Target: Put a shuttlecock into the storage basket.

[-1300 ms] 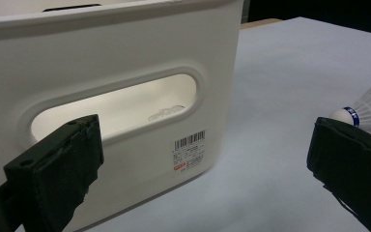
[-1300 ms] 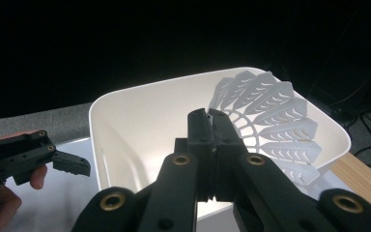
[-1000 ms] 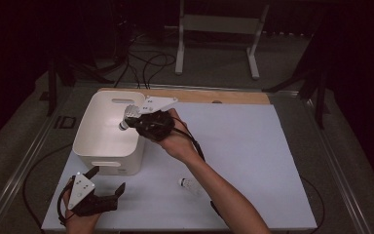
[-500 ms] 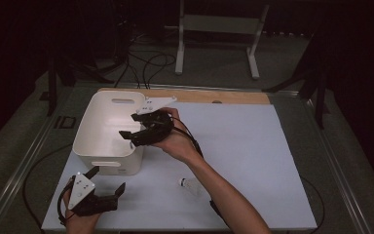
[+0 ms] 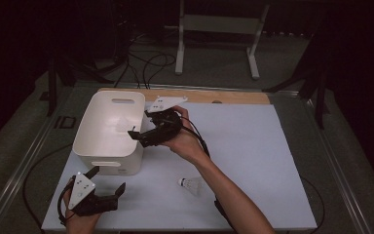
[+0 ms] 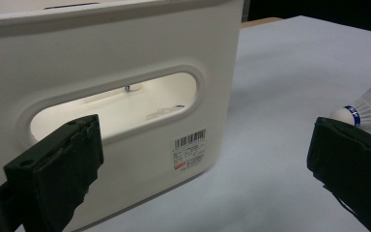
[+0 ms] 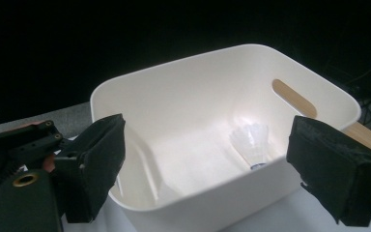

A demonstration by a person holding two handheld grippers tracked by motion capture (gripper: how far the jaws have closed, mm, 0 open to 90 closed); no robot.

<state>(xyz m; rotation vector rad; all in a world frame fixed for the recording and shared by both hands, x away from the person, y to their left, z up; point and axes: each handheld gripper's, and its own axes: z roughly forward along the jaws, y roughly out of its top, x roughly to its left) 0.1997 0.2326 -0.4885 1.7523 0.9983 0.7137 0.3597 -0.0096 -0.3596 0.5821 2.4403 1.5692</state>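
A white bin (image 5: 108, 141) bearing a black barcode label (image 6: 189, 149) sits on a pale grey table (image 5: 253, 146), near a white shuttlecock (image 5: 190, 184) with a blue band.

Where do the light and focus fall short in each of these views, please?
High view: dark surroundings, only the table lit, grainy. Left gripper view: near black pads soft, shuttlecock cut by the frame edge. Right gripper view: black background, bin glares white, washing out the shuttlecock inside.
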